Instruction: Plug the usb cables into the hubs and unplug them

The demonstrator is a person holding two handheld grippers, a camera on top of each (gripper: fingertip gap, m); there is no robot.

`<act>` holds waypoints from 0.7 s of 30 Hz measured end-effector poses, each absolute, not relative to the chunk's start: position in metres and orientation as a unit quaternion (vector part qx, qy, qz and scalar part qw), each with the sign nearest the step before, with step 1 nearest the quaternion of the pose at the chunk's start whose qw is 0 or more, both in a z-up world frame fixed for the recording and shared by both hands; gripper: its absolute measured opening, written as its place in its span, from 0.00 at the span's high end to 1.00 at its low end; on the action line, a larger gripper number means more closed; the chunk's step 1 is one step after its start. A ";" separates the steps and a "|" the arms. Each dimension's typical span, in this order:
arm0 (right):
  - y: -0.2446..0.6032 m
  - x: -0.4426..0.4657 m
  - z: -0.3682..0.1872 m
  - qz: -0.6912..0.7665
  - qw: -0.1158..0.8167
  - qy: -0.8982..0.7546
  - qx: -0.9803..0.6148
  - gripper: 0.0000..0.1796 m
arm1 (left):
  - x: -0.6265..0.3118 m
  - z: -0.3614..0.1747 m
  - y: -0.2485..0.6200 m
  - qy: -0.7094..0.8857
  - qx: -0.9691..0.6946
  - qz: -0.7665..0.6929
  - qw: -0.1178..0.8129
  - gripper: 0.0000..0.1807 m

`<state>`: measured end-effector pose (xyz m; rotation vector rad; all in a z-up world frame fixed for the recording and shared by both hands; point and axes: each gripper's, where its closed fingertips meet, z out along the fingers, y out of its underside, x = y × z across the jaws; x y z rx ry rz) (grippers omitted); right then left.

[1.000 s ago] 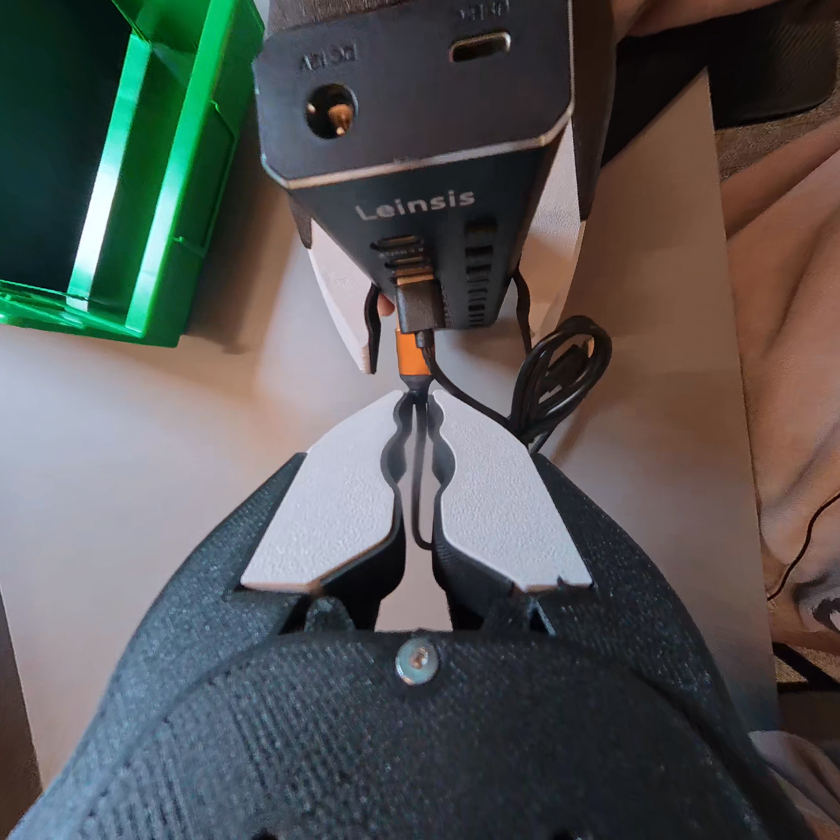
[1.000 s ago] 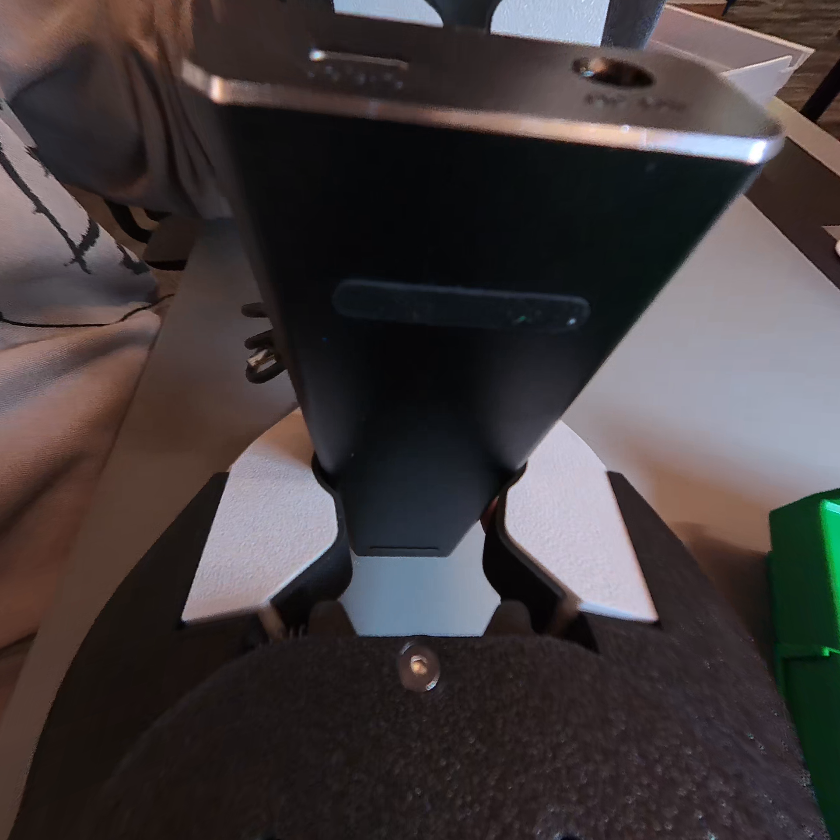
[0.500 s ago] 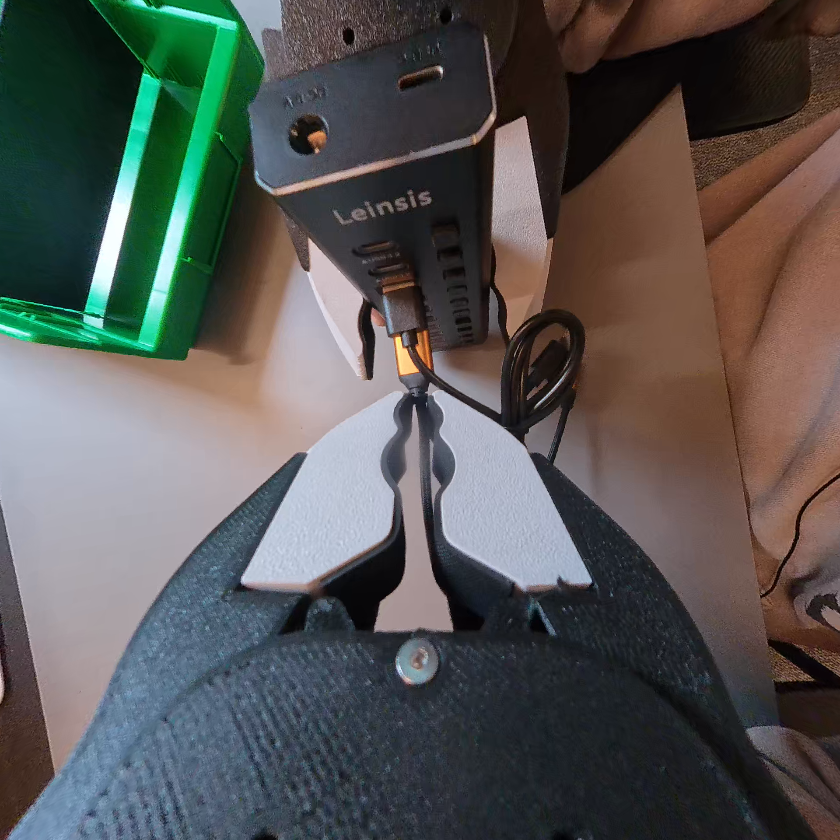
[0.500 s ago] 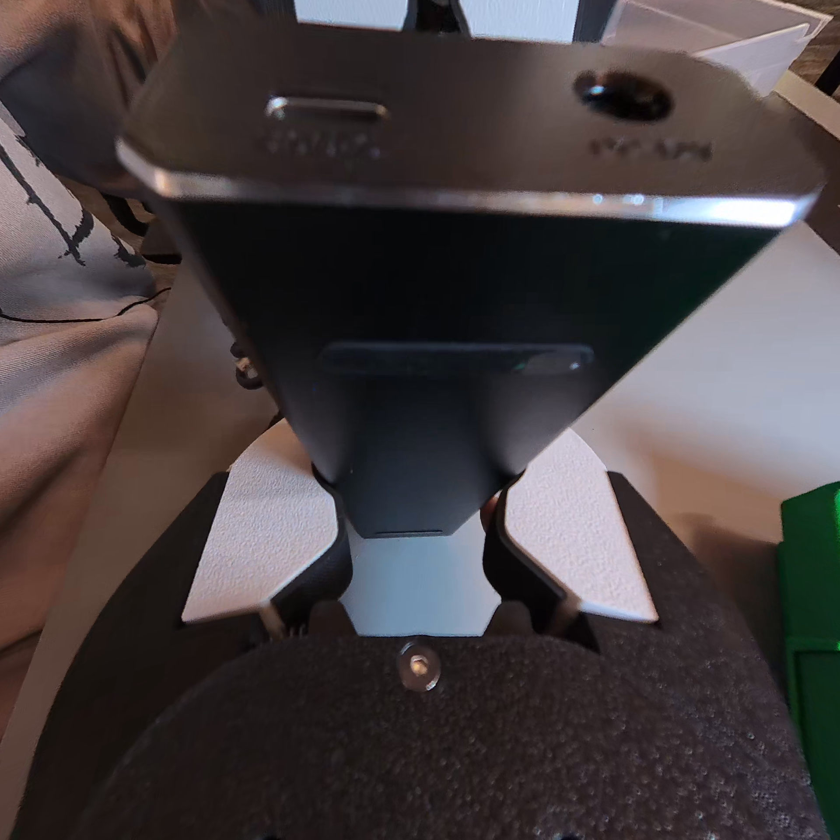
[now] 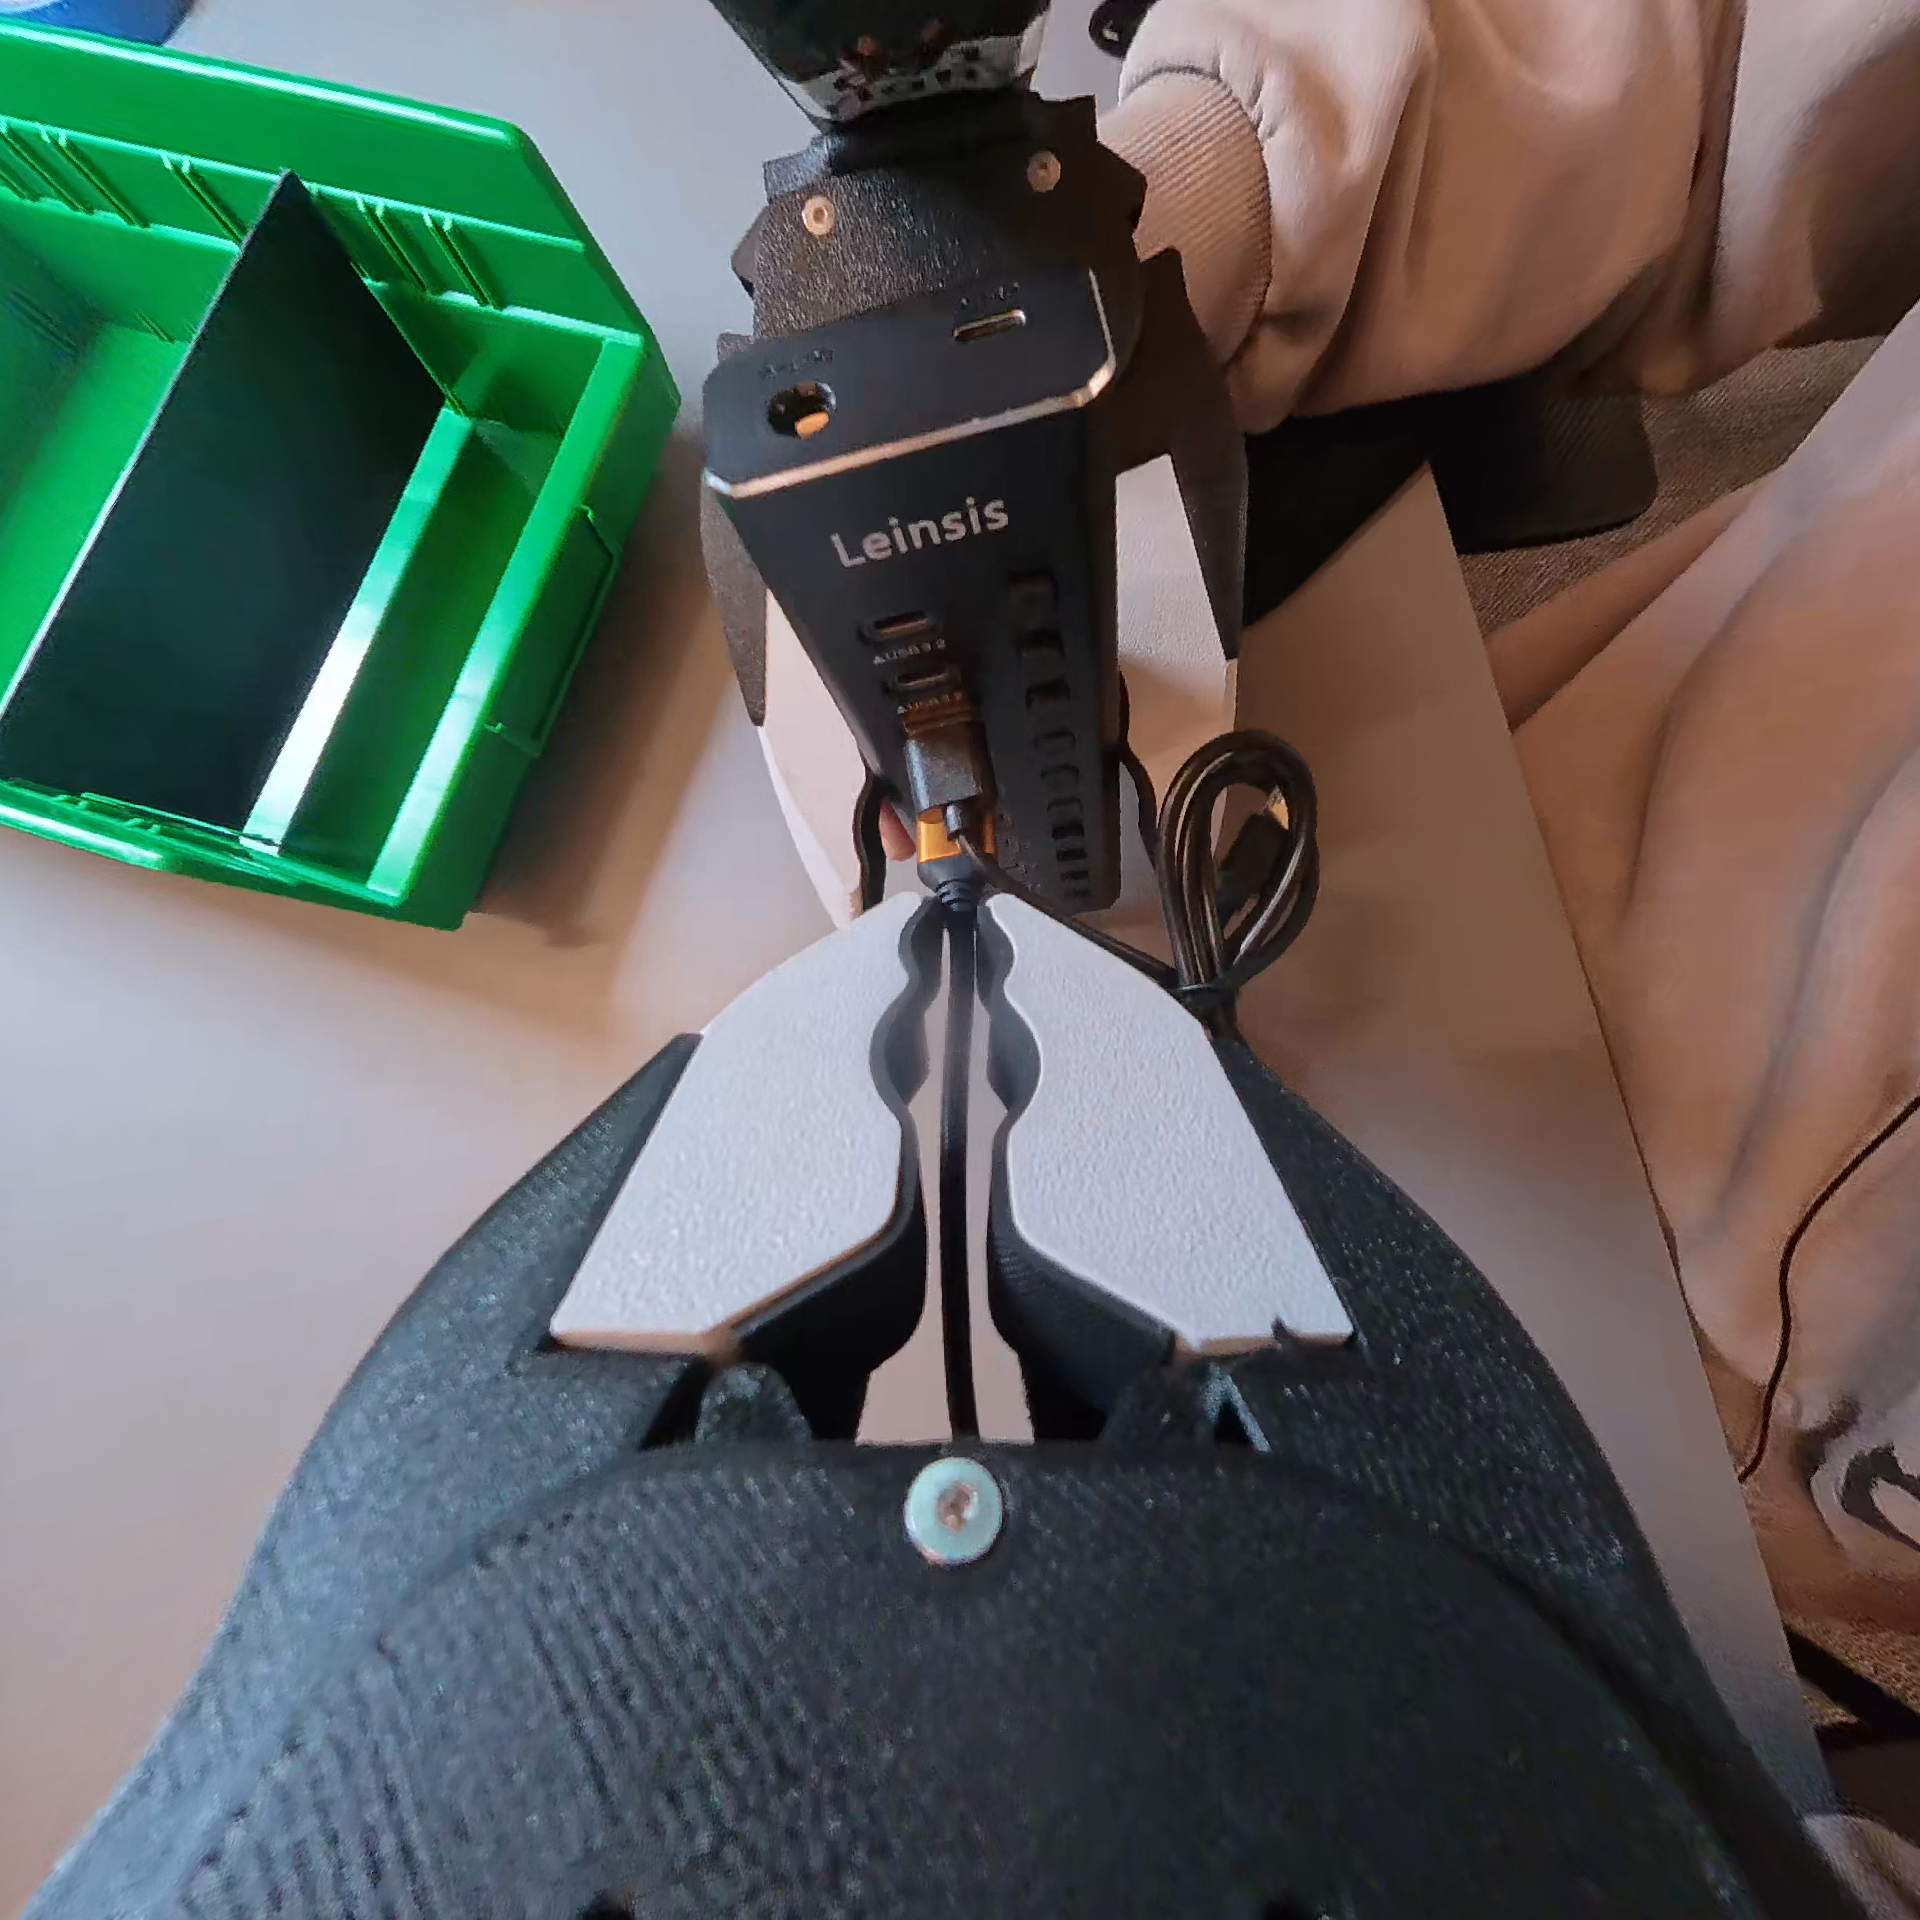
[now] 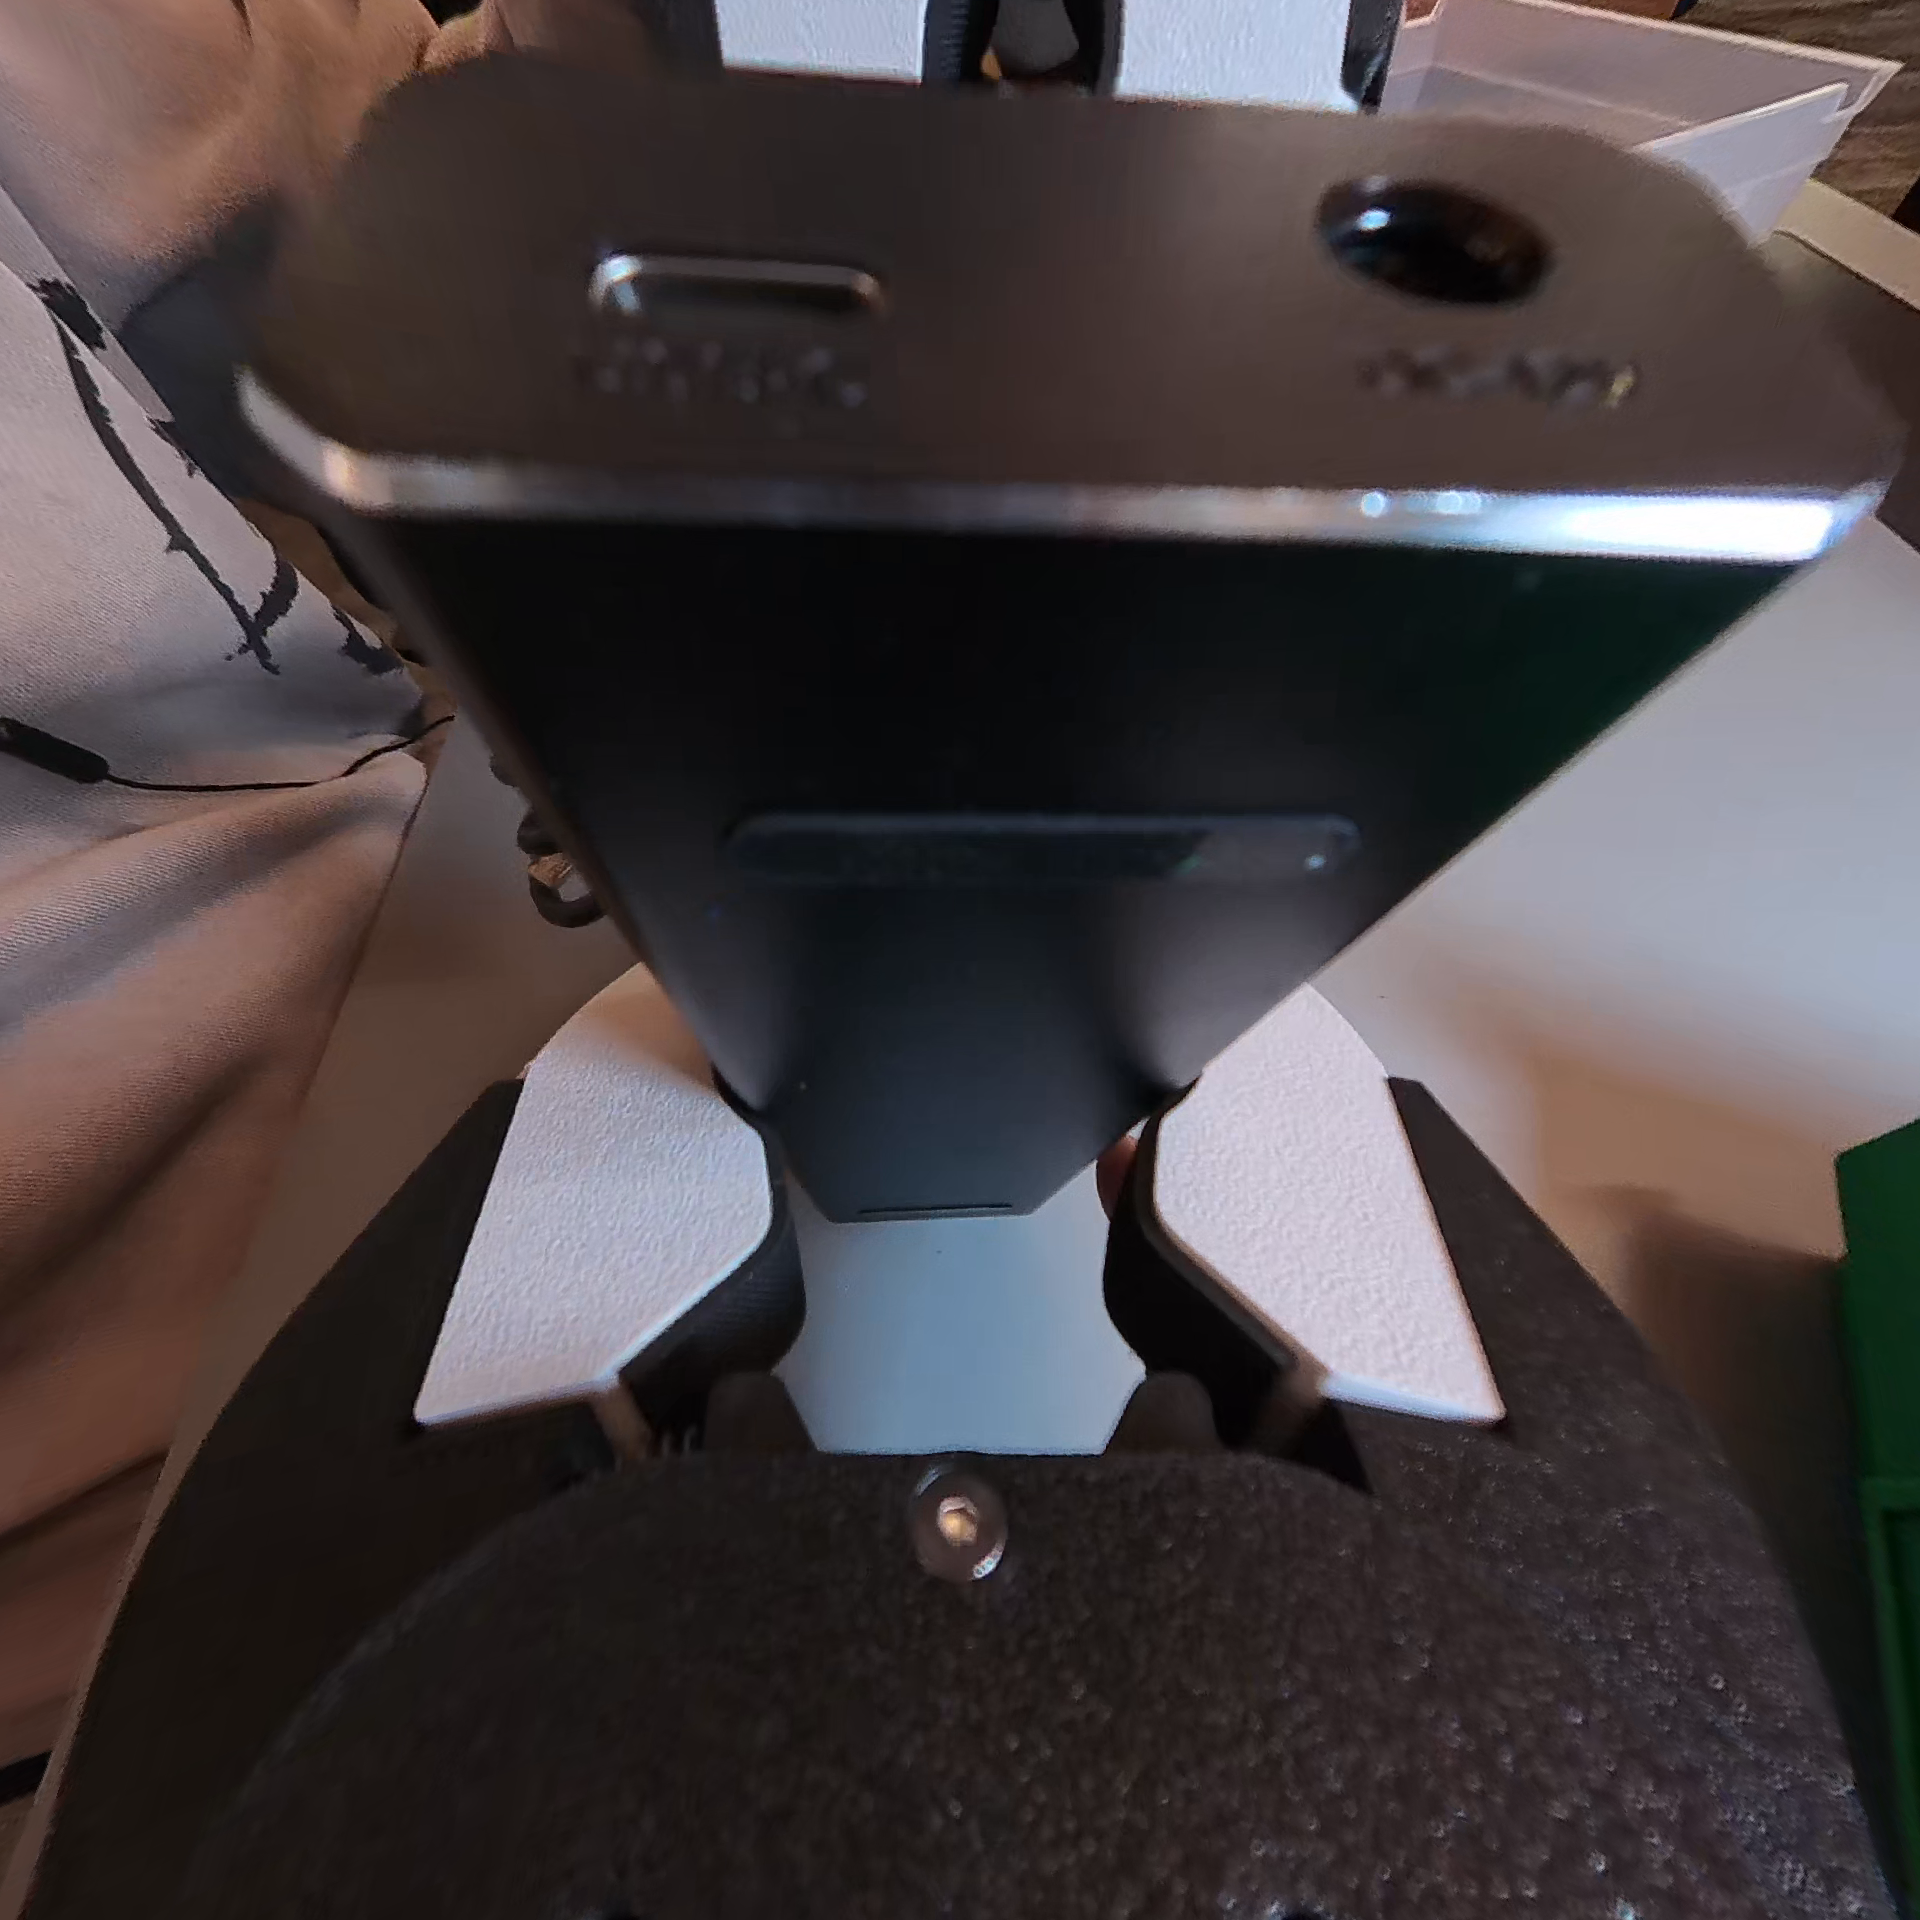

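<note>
A black USB hub [image 5: 914,540] stands on end, gripped at its lower end by my right gripper [image 6: 956,1122], which is shut on it. The hub fills the right wrist view [image 6: 1039,675]. A black and orange USB plug [image 5: 940,774] sits in a port low on the hub's face. My left gripper [image 5: 951,909] is shut on the black cable just behind the plug. The cable runs back between the fingers. The rest of the cable lies coiled [image 5: 1236,831] on the table to the right of the hub.
A green divided bin [image 5: 499,582] stands on the beige table [image 5: 312,1091] to the left, and its corner shows in the right wrist view [image 6: 1881,1351]. A person's sleeve [image 5: 1455,187] and clothing lie past the table's right edge. A clear box [image 6: 1662,114] sits far right. There is about 5 centimeters between the tips of the two grippers.
The hub and my left gripper have drawn apart, so the hub looks smaller and farther in the left view. The plug stays in its port. The cable between my left fingers is now straight.
</note>
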<state>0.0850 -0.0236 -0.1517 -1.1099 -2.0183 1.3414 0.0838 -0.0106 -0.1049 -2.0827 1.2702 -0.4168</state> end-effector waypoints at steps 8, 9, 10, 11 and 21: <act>-0.027 0.086 -0.152 0.498 0.243 -0.733 -0.395 0.60 | 0.090 -0.104 -0.015 0.460 -0.781 -0.251 0.340 0.96; -0.025 0.084 -0.154 0.490 0.249 -0.734 -0.398 0.60 | 0.089 -0.108 -0.015 0.460 -0.785 -0.249 0.334 0.96; -0.023 0.083 -0.158 0.481 0.251 -0.737 -0.403 0.60 | 0.088 -0.116 -0.015 0.464 -0.789 -0.238 0.325 0.96; -0.026 0.082 -0.154 0.497 0.244 -0.730 -0.400 0.60 | 0.090 -0.121 -0.017 0.469 -0.789 -0.239 0.316 0.96; -0.036 0.087 -0.151 0.533 0.224 -0.721 -0.382 0.60 | 0.096 -0.116 -0.019 0.462 -0.775 -0.276 0.332 0.96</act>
